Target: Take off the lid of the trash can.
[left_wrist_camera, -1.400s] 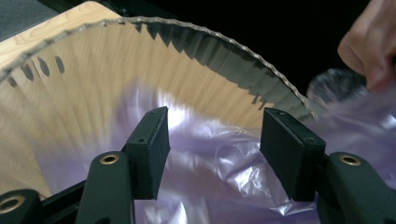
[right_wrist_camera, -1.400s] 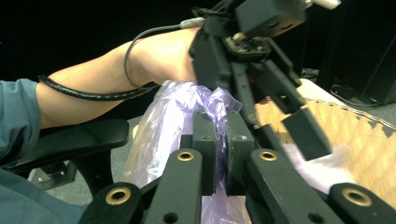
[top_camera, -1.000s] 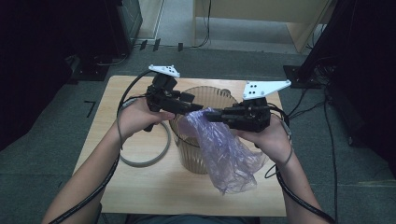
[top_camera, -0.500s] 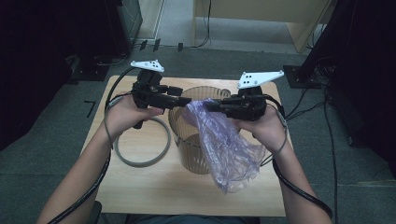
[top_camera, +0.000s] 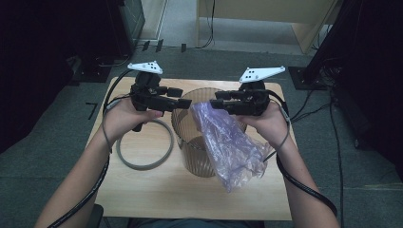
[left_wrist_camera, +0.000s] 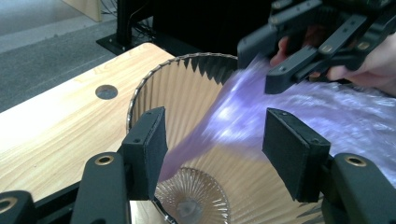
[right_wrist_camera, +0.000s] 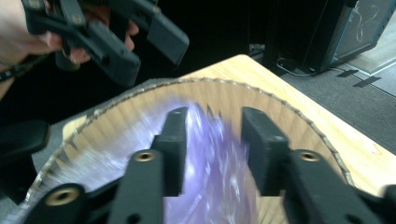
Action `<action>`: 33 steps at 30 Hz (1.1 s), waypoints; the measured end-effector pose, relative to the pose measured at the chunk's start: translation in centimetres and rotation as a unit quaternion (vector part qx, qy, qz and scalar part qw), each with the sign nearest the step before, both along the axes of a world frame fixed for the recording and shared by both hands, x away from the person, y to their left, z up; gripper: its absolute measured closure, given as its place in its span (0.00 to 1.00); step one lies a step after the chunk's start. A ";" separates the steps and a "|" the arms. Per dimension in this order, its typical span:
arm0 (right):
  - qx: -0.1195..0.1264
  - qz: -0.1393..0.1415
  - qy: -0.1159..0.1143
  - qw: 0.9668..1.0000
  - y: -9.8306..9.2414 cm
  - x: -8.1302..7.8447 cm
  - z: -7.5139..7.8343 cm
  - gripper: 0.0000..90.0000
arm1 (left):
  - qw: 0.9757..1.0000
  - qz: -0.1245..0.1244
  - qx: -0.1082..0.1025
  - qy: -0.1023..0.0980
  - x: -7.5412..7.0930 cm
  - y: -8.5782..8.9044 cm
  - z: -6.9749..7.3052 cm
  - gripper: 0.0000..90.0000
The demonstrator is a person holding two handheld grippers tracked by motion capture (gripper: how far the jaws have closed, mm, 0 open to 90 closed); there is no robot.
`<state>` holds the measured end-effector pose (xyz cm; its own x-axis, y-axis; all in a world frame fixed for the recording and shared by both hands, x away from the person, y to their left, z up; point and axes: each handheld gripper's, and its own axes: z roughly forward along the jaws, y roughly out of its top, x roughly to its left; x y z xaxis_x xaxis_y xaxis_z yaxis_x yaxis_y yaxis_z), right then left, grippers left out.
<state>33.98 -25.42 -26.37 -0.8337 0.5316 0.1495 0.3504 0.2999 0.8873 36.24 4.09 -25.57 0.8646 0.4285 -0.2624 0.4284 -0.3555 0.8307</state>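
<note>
Purple plastic bag point(top_camera: 230, 142), translucent and crinkled, draped over the right rim of a ribbed, clear brownish bin point(top_camera: 196, 151) that stands upright at the middle of the wooden table point(top_camera: 142, 194); most of the bag hangs down the bin's near right outside, toward the table's near edge. Right gripper point(top_camera: 215, 102), held above the bin's far right rim, has just been opening its jaws: in the right gripper view they stand apart with the bag's top point(right_wrist_camera: 210, 158) (blurred) between them, the pads not pressing on it. Left gripper point(top_camera: 184, 97), held over the bin's far left rim, has its jaws wide apart and holding nothing; in the left gripper view the bin's fluted inside and the bag's edge point(left_wrist_camera: 233, 116) lie beyond its pads. Grey ring point(top_camera: 145, 145) lies flat on the table just left of the bin, near the left hand point(top_camera: 123, 118).
</note>
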 end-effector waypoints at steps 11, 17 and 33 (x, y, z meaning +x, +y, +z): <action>0.017 -0.017 -0.013 1.000 -2.8 -0.9 0.6 0.59 | 1.000 -0.012 0.003 0.007 -0.6 -0.4 -1.0 0.43; 0.028 -0.023 -0.008 0.999 -5.0 -1.5 -0.5 0.65 | 1.000 -0.017 0.002 0.012 -0.8 -0.5 -1.6 0.43; 0.043 0.046 -0.009 0.998 -4.1 -6.4 -1.8 0.58 | 0.999 -0.049 -0.001 0.005 -3.5 -1.3 -1.6 0.43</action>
